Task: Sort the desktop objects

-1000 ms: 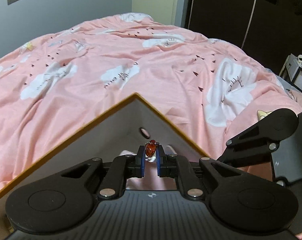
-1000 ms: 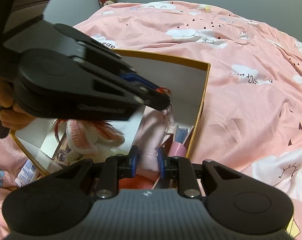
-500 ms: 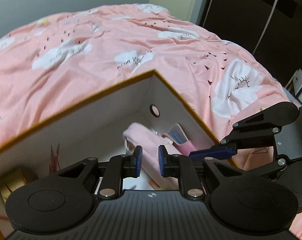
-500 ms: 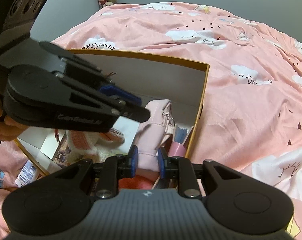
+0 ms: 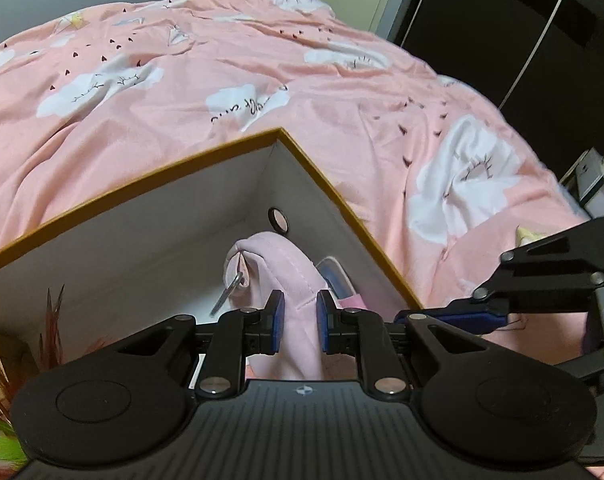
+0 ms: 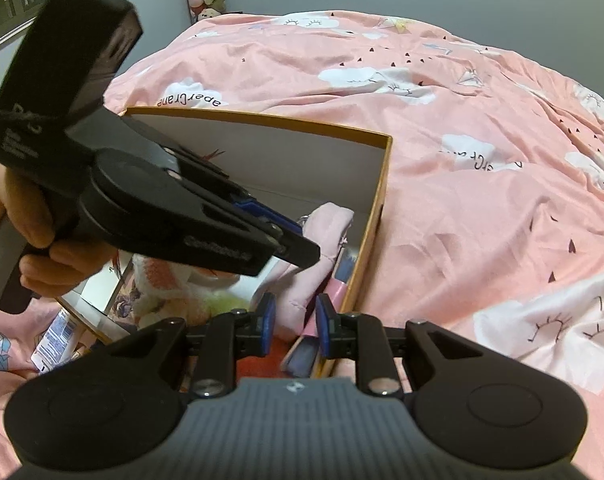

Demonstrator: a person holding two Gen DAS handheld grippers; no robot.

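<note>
Your left claw hangs over the box, a rigid cardboard one with matte white inner walls and a mustard rim. Its two blue pads stand slightly apart and hold nothing, with the soft pink pouch showing through the gap. That pouch is padded fabric with a stitched seam, and a metal zipper pull dangles at its far end. It stands in the box corner ahead of the claw. Just right of it, against the wall, sits a pink case with a blue insert.

Your right claw is likewise parted and empty at the box's near edge. Left of it inside the box lies one fuzzy white-and-pink plush toy. The box rests on a bed under a wrinkled pink cotton duvet printed with white clouds.
</note>
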